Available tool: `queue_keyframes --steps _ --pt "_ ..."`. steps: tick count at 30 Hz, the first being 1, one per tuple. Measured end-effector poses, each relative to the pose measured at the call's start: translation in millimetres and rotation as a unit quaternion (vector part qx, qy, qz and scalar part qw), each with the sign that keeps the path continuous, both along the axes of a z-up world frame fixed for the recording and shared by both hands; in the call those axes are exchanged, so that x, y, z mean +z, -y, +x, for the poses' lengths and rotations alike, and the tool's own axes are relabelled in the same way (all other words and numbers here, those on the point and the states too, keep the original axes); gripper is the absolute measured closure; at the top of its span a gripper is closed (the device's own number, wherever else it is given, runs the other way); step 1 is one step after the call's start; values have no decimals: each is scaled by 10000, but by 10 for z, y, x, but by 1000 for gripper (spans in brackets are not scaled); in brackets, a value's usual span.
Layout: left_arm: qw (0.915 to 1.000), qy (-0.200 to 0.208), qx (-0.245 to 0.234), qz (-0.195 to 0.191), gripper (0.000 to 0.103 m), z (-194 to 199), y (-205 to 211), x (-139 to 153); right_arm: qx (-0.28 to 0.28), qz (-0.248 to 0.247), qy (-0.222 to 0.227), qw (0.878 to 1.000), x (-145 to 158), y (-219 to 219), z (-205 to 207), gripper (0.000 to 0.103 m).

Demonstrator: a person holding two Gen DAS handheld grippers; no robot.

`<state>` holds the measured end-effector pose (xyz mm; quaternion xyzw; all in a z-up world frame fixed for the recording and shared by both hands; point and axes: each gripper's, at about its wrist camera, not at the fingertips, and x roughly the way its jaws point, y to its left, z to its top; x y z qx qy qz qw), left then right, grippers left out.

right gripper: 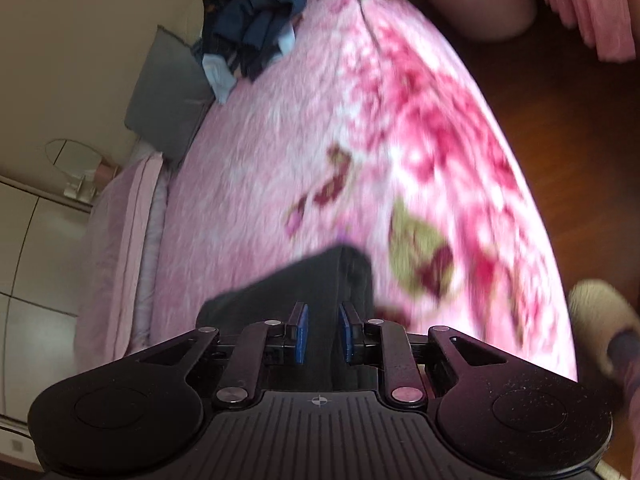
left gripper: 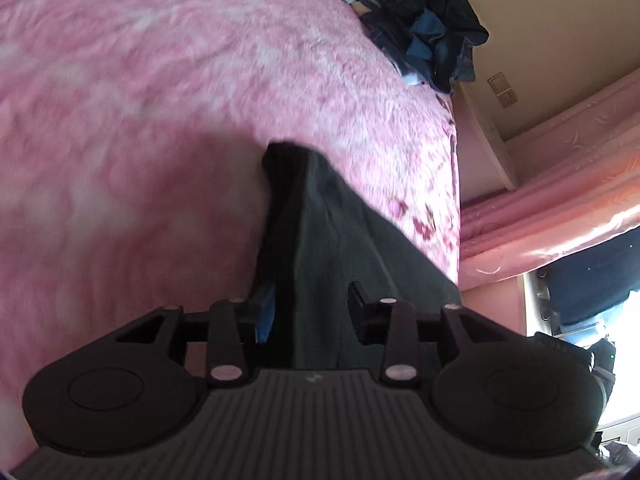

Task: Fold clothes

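Both grippers, left (left gripper: 308, 312) and right (right gripper: 323, 332), are clamped on the dark garment (left gripper: 320, 232), holding it up over the bed (left gripper: 160, 80). Probably lifting it to spread flat for folding; a clothes pile (right gripper: 248, 20) waits at the far edge.

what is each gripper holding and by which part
Both hold the dark garment. The left gripper and the right gripper each pinch a bunched edge of it above the bed; which part cannot be told.
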<state>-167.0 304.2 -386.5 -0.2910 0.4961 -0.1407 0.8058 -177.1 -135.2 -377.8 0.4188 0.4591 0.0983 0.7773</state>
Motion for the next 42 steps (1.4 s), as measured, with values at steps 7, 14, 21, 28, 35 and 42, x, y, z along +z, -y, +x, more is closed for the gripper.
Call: queue_keyframes --steps 7,14,21,28,35,42 --pt "9995 186 21 260 99 -134 -34 -127 260 -173 39 9995 -153 -150 -136 101" --pt "9977 244 139 610 93 -228 24 -207 422 -1077 106 9932 -159 -312 -150 98" --pt "9888 825 214 1229 94 -661 185 555 696 -2125 763 9717 503 -454 -394 60" --pt "9805 513 -580 1808 102 -968 490 203 2189 -2833 1106 9271 340 -1048 -771 69" --pt "9726 681 -787 2080 102 -1052 533 310 2110 -2635 685 9388 139 -962 -846 70" --pt "9720 399 -876 2142 101 -988 510 300 2008 -2237 264 9534 33 -882 -831 69"
